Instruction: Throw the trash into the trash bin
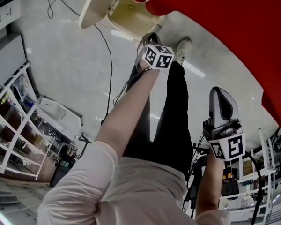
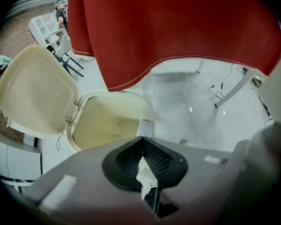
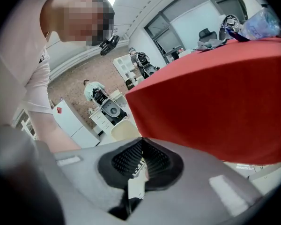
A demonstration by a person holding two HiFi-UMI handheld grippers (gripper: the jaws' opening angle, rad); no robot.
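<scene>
Head view: the left gripper (image 1: pixel 152 50) is held at the end of an outstretched arm, just beside the open trash bin (image 1: pixel 131 18), and is pointed steeply down.
Trash bin: its mouth is turned upward; the lid (image 2: pixel 35 90) is swung back on its hinges and is seen to the left of the mouth in the left gripper view.
Left gripper view: the jaws of the left gripper (image 2: pixel 141 142) are pressed together on a white paper scrap (image 2: pixel 146 177).
Scrap, left: it is pinched above the floor, short of the bin's (image 2: pixel 103 121) near rim; its long axis is laid along the seam between the jaws, one end aimed toward the bin.
Right gripper view: the jaws of the right gripper (image 3: pixel 141 144) are clamped on a second white scrap (image 3: pixel 136 186), drawn out along the jaw seam.
Right gripper, place: it (image 1: pixel 221 97) is kept well apart from the bin, close to the person's body.
Red cloth (image 2: pixel 178 32): it is hung just behind the bin, its hem overlapping the bin's far edge.
</scene>
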